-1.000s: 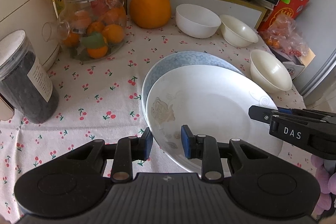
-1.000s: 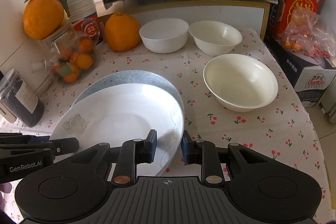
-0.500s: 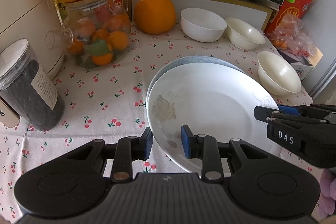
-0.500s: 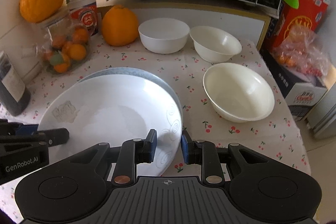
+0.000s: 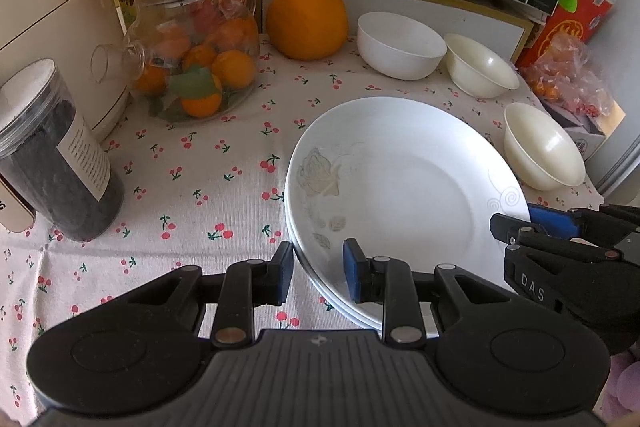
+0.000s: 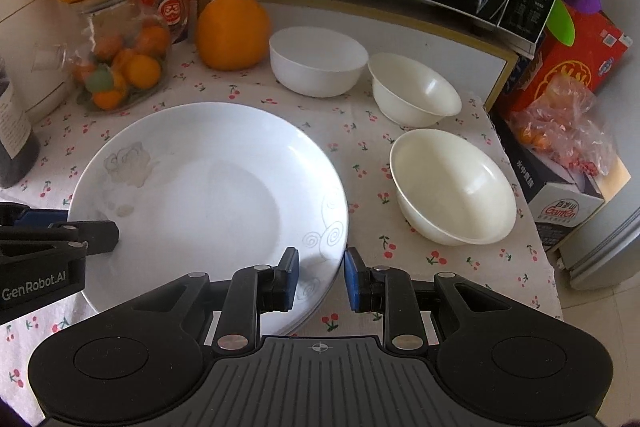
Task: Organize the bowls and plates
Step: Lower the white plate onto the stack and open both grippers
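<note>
White plate (image 5: 404, 187): centre of both views, on a second plate (image 5: 340, 301) whose edge shows just beneath at the near rim; both on the cherry-print desk (image 5: 192, 187).
Left tool (image 5: 316, 269): narrow, pads astride the near-left rim; pinching or only straddling, cannot tell.
Right tool (image 6: 320, 277): narrow too, astride the near-right rim; grip likewise unclear.
Bowls (image 6: 452, 187): three at right and upper right, apart from the plates.
Risk, lift: glazed rim slipping from shallow pads, plate dropping onto the one below.
Risk, uneven pull: plate tilting, or dragging the lower plate along.
Risk, sideways shove: stack knocking the nearest bowl toward the right desk edge.
</note>
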`<state>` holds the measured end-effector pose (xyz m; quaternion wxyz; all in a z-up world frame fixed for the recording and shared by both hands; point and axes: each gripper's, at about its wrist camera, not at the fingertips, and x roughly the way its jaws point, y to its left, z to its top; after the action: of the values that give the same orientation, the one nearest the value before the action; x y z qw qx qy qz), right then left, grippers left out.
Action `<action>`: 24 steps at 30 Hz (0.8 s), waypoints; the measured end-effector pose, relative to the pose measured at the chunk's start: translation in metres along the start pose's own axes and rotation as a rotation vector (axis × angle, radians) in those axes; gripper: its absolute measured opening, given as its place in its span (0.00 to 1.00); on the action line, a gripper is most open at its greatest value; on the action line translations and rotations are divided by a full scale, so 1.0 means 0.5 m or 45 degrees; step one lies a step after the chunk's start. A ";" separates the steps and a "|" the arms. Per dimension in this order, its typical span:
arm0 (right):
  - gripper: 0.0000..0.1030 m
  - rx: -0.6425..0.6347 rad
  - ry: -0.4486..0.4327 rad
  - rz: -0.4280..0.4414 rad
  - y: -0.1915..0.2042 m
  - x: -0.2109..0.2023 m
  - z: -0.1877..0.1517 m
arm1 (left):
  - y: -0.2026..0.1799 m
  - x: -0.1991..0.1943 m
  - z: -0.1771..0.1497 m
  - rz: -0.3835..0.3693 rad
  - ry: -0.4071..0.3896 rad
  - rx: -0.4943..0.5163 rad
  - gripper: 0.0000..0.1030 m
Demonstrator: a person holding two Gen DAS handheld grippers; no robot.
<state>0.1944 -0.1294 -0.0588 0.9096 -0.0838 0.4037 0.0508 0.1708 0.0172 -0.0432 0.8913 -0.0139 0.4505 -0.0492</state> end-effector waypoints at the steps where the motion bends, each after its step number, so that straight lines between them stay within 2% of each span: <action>1: 0.24 0.000 0.000 0.000 0.000 0.000 0.000 | 0.000 0.000 0.000 -0.002 0.000 0.000 0.24; 8: 0.26 0.045 0.011 0.032 -0.006 -0.001 0.000 | 0.005 -0.001 0.000 -0.025 0.002 -0.002 0.24; 11: 0.26 0.097 0.019 0.065 -0.017 -0.004 0.002 | 0.005 -0.005 -0.001 -0.039 -0.004 -0.001 0.27; 17: 0.36 0.205 0.018 0.156 -0.040 -0.019 0.006 | 0.004 -0.019 -0.003 -0.058 -0.023 0.000 0.36; 19: 0.42 0.211 0.010 0.168 -0.042 -0.026 0.005 | 0.005 -0.025 -0.004 -0.062 -0.031 -0.002 0.39; 24: 0.51 0.199 -0.023 0.188 -0.043 -0.049 0.007 | 0.008 -0.037 -0.005 -0.071 -0.047 -0.007 0.47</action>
<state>0.1841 -0.1505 -0.0359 0.9107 0.0178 0.4035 0.0870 0.1583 0.0232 -0.0302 0.8977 -0.0299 0.4335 -0.0727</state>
